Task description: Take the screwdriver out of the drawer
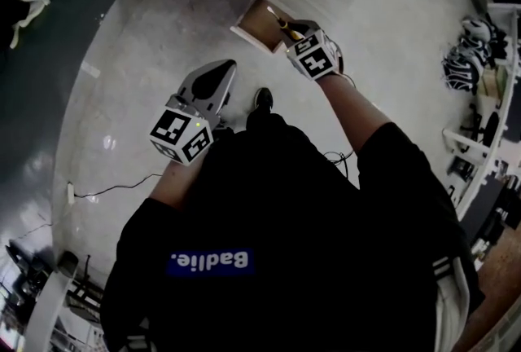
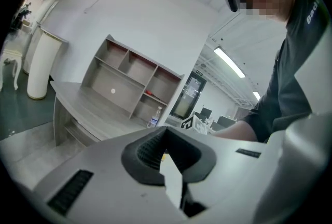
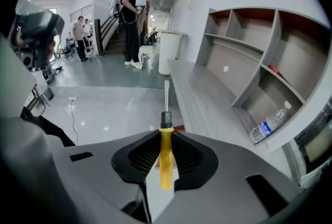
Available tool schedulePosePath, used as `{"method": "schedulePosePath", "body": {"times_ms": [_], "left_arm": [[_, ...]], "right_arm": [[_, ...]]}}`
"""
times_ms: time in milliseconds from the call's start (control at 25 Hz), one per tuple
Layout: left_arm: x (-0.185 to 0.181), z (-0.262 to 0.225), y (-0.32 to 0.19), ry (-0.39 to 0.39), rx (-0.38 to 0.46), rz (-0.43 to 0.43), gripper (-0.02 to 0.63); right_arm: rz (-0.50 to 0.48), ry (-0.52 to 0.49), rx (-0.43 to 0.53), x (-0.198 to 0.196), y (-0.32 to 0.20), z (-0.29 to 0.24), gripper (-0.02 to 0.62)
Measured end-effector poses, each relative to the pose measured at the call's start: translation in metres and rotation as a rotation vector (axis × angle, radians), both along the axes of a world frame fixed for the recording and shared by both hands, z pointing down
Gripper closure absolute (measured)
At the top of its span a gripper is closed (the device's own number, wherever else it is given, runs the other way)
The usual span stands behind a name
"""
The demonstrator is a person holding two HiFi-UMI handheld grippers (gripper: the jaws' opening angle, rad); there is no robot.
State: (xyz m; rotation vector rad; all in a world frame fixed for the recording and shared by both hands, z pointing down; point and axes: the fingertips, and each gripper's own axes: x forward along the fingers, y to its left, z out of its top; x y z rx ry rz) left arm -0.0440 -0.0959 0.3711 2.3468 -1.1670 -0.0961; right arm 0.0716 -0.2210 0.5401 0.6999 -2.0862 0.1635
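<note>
1. The grey tabletop [image 3: 207, 96] is long and curved. A grey shelf [image 3: 244, 57] with open boxes stands on it, by the wall.
2. A small red thing [image 3: 274, 69] lies on one shelf board.
3. A water bottle [image 3: 267, 125] is at the shelf's bottom end. I cannot tell if it is inside the last box or beside it.
4. A brown drawer [image 1: 259, 23] sticks out, open, under the tabletop.
5. The floor [image 1: 146, 49] is pale and shiny. A thin black cable [image 1: 118, 189] lies on it. A tall white round post [image 3: 168, 52] stands on it at the tabletop's far end.
</note>
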Motion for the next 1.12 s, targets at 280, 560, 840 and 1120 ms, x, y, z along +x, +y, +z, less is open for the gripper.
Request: {"method": "schedulePosePath", "body": {"times_ms": [280, 560, 840, 1120], "left_arm": [[0.028, -0.01, -0.01, -0.023, 0.02, 0.088, 0.604], [0.057, -0.018, -0.013, -0.037, 0.028, 0.151, 0.604], [0.075, -0.023, -0.008, -0.059, 0.027, 0.191, 0.604], [0.081, -0.031, -0.004, -0.072, 0.036, 0.194, 0.604]], "right_arm": [[0.118, -0.242, -0.031, 0.004, 0.021, -0.062, 0.502], [0.129, -0.426, -0.062, 0.011, 0.049, -0.114, 0.502], [0.126, -0.567, -0.046, 0.013, 0.068, -0.156, 0.502], [0.125, -0.697, -0.102, 0.015, 0.085, -0.174, 0.502]]}}
